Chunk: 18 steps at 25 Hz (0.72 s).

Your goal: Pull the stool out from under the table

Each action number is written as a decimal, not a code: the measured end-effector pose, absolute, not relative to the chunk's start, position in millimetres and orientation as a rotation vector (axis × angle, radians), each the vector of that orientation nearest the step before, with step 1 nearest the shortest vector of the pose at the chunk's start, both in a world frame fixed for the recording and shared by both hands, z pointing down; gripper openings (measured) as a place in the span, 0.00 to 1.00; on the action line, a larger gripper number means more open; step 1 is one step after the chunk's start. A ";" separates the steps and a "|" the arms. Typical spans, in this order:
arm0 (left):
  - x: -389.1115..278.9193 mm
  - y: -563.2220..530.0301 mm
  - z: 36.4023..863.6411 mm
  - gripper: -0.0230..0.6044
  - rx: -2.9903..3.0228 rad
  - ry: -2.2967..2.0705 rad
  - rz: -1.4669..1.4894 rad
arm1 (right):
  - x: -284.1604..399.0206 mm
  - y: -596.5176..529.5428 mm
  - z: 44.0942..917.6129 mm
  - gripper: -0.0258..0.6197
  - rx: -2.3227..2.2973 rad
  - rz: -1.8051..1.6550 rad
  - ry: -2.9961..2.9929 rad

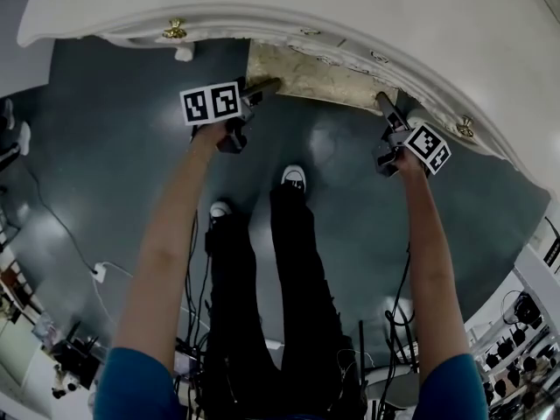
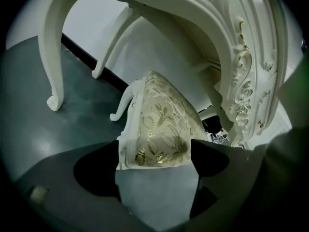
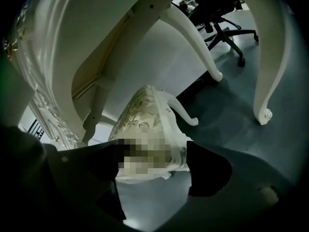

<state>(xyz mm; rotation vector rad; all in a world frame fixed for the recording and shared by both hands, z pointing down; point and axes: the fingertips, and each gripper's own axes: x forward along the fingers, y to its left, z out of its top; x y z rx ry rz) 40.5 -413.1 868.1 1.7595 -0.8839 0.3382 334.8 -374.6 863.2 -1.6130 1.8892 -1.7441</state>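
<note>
- Dark grey floor runs under a white carved table, whose curved legs leave a gap wide enough for a seat to be tucked in.
- From where I stand, the stool sits mostly under the tabletop. Only the near edge of its gold-patterned cushion pokes out.
- The left gripper is at the stool's near left corner, jaws spread wide. That corner lies between them, and as far as I can see they aren't pinching it.
- The right gripper mirrors it at the other corner, jaws likewise apart around the seat edge.
- Taking both corners makes sense to me: an even hold should bring the stool straight out without it swinging into a table leg.
- The person's shoes are set back, leaving floor for the stool to come out onto.
</note>
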 end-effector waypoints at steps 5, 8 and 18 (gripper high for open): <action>41.1 -418.3 872.2 0.73 1.720 -0.920 0.257 | 333.4 -377.1 864.3 0.60 -1.573 -1.763 1.936; 39.0 -416.1 870.3 0.67 1.718 -0.928 0.257 | 333.0 -376.2 863.1 0.58 -1.585 -1.773 1.949; 35.2 -406.7 871.6 0.66 1.724 -0.935 0.266 | 330.5 -364.9 863.9 0.56 -1.593 -1.777 1.945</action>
